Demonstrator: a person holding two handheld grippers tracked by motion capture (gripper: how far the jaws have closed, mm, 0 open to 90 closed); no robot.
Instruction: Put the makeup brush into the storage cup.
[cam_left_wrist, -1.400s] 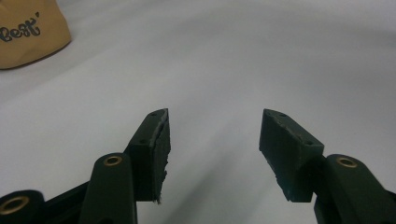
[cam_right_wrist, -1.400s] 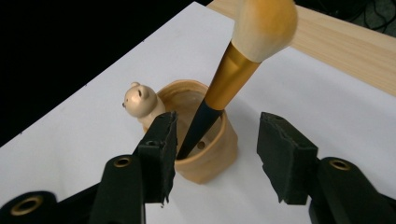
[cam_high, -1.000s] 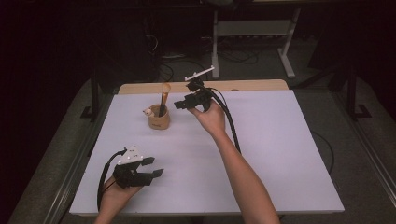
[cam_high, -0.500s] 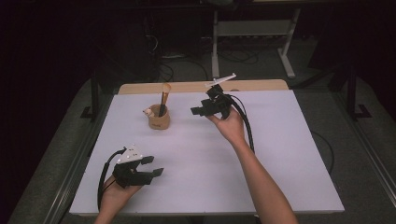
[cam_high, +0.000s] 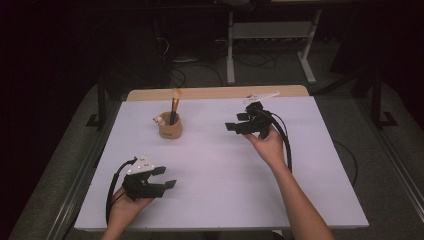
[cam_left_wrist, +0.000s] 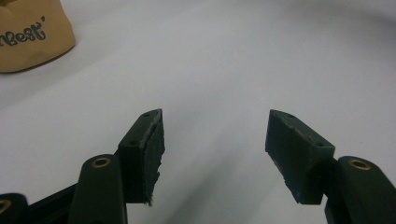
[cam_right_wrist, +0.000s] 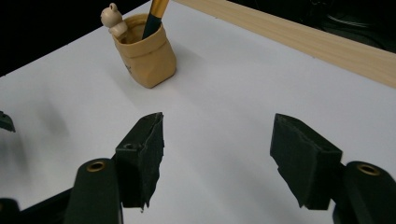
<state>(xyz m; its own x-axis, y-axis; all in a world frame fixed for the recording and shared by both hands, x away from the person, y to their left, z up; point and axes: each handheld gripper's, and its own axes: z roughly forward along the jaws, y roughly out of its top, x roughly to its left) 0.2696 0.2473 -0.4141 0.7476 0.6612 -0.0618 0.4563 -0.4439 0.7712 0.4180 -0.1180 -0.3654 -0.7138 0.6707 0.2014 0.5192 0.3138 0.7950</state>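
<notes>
Jaws on your right gripper (cam_high: 235, 126) are standing apart with nothing between them, and they have just been opening wider; you are holding it above the white table (cam_high: 310, 165), to the right of the tan pot (cam_high: 170, 126) and well apart from it. In the right gripper view, that pot (cam_right_wrist: 147, 51) is sitting up ahead of the jaws, upright on the white surface near the wooden edge strip (cam_right_wrist: 303, 37), with a gold-handled brush (cam_right_wrist: 155, 14) standing in it and a small bear figure (cam_right_wrist: 113, 18) perched on its rim. Your left gripper (cam_high: 162, 178) is resting low near the front left of the table, its jaws also released and empty, having just been opening too. In the left gripper view, you are seeing the pot (cam_left_wrist: 32, 35) at the upper left.
</notes>
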